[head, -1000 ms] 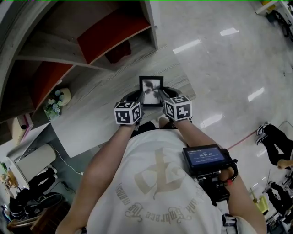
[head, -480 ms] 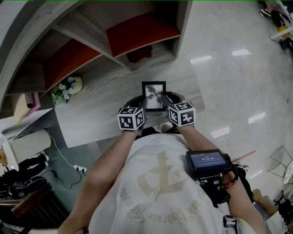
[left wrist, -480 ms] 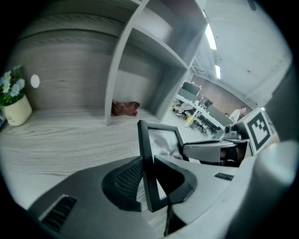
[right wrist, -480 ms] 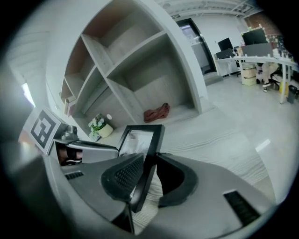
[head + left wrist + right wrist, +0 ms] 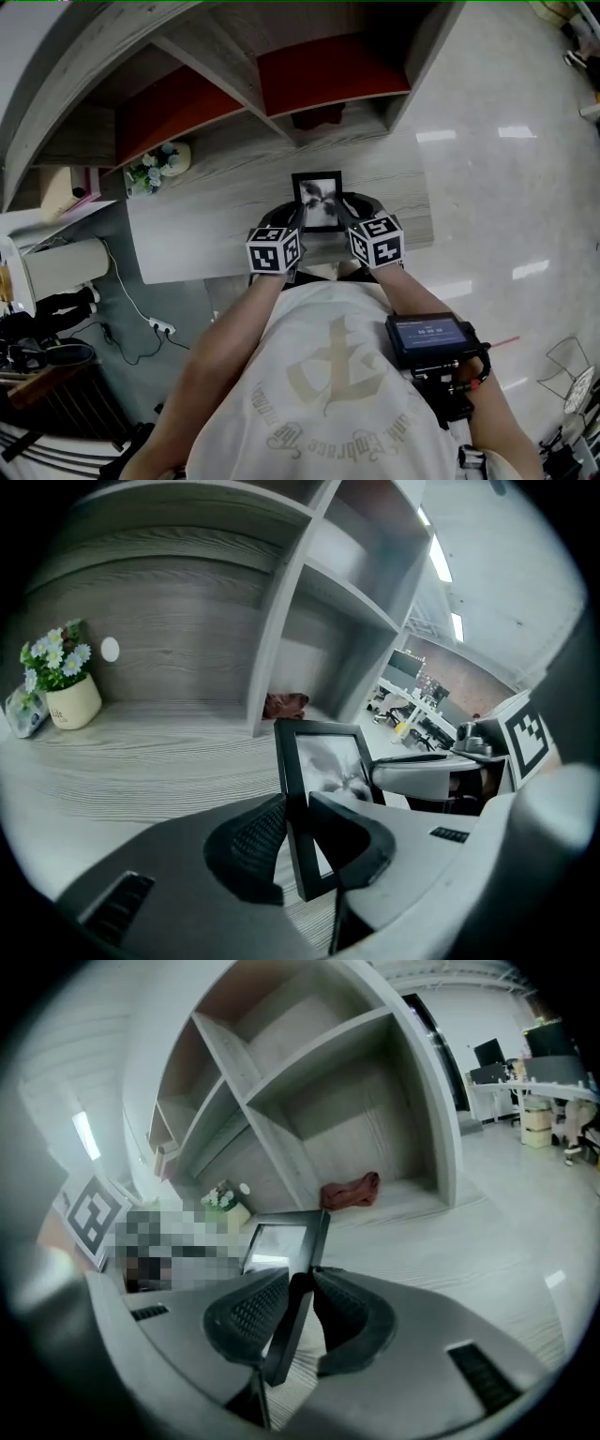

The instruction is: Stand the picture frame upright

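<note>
Picture frame (image 5: 316,201) sits dead centre of the head view now, carried further in over the desk (image 5: 206,234) than a second ago. Left gripper (image 5: 292,836) clamps its left edge, right gripper (image 5: 298,1307) its right, and the right jaws just squeezed tighter. Nearly upright, I think; can't tell if the bottom edge touches down.

Picture frame (image 5: 316,201) showing black border, grey-white print; desk (image 5: 216,216) showing pale grey woodgrain; shelf panels (image 5: 328,70), upper centre, showing red.
</note>
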Demonstrator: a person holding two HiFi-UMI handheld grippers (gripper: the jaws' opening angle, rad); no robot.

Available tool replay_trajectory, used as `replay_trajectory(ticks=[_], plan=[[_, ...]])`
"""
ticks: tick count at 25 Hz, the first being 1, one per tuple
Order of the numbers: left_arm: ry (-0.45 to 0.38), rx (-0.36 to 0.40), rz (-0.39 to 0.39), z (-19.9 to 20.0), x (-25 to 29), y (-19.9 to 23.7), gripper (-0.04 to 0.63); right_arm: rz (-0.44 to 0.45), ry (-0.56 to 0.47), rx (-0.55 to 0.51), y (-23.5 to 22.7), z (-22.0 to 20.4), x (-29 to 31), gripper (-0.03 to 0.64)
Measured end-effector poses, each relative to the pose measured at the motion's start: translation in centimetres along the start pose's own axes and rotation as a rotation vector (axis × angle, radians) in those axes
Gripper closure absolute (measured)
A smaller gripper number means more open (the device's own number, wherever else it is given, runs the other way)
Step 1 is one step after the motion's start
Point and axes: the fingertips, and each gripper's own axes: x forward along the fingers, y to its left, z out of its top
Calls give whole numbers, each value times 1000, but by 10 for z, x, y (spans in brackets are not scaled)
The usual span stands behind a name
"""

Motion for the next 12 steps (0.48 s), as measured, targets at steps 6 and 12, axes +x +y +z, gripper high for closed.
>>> replay_trajectory(ticks=[6, 12], plan=[[-32, -24, 40, 12, -7, 11, 513, 51, 0, -45, 7, 16, 11, 531], [-54, -45, 61, 15, -13, 26, 512, 88, 7, -85, 17, 24, 24, 531]])
